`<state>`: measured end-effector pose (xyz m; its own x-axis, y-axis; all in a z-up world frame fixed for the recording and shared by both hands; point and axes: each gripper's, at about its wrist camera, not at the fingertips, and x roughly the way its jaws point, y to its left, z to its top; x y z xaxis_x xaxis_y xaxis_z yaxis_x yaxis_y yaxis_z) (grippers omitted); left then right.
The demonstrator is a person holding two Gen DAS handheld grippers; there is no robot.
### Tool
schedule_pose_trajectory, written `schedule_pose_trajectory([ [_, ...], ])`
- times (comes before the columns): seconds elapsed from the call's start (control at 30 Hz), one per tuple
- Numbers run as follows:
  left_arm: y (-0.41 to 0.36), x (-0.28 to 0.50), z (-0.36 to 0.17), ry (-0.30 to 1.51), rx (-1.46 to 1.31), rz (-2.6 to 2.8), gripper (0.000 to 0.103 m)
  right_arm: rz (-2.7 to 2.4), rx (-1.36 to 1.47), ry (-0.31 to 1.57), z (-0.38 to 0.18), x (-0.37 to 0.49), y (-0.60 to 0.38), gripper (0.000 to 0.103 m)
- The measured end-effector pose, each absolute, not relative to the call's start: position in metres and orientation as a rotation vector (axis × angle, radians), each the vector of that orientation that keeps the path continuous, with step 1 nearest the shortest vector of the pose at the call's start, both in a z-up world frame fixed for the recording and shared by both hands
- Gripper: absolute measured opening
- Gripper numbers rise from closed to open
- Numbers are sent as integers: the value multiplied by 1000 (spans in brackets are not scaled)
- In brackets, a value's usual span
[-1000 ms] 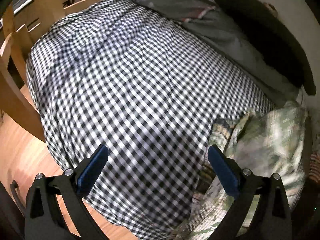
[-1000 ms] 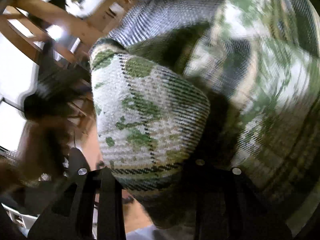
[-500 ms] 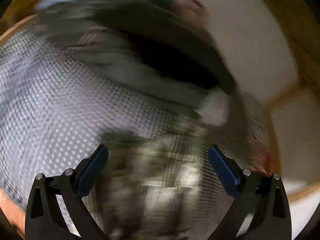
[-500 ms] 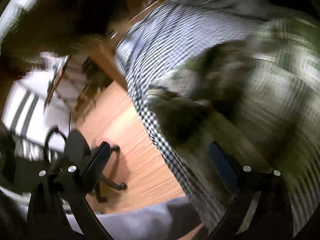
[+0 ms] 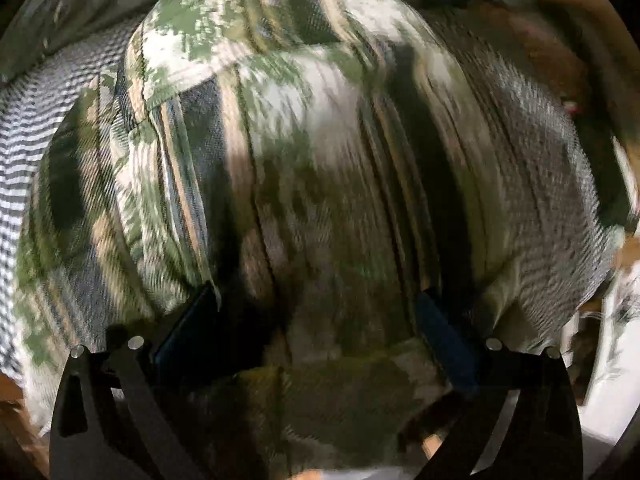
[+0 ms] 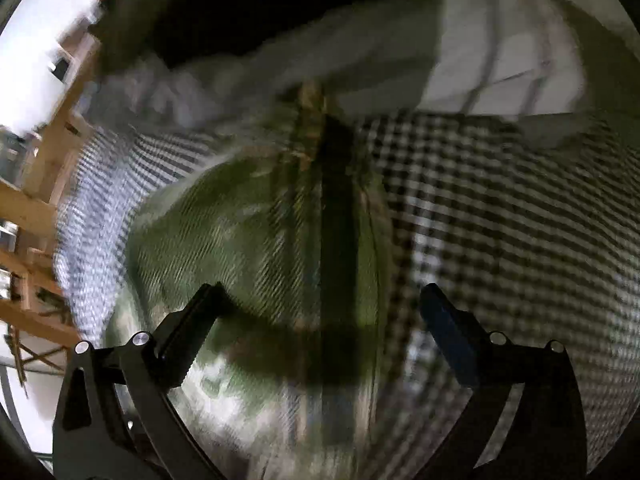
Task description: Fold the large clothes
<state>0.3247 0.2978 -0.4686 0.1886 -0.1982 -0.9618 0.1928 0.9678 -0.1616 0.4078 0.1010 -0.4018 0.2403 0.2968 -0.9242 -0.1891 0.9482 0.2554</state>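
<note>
Left wrist view is almost filled by the green plaid garment (image 5: 280,152), a large flannel-like piece in green, cream and dark stripes, bunched in soft ridges and blurred. The left gripper (image 5: 316,316) has its jaws set wide, with cloth lying across and between the 2 blue pads; nothing is pinched. A strip of the checked bedspread (image 5: 24,128) shows at the left edge of that view, so the garment lies on the bed.

In the right wrist view the right gripper (image 6: 320,312) is also spread wide and holds nothing. Its left finger sits over the garment (image 6: 248,248), its right finger over bare checked bedspread (image 6: 500,208), so the garment's edge runs between them. Toward the far edge of the bed lie a pale pillow (image 6: 504,52) and dark bedding; a wooden frame (image 6: 44,200) stands off the bed's left edge.

The step in hand looks like the start: the garment is heaped, not yet spread. The next move likely calls for each gripper to find a hem or shoulder, close on 1 layer only, and draw the cloth flat across the bedspread before any fold.
</note>
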Motion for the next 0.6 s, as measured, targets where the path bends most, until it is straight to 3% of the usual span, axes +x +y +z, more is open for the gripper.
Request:
schedule_pose_trajectory([
  [0.2,290,295,-460,1365,-12,-218,98,295,40,1420,-469,446,124,101],
  [0.3,296,285,-450,1393,-76,-200,98,306,34,1385,-452,442,119,100],
  [0.47,321,296,-388,1204,-136,-121,98,267,62,1245,-359,378,70,100],
  [0.6,337,331,-418,1251,-171,-67,98,235,49,1396,-365,280,51,100],
])
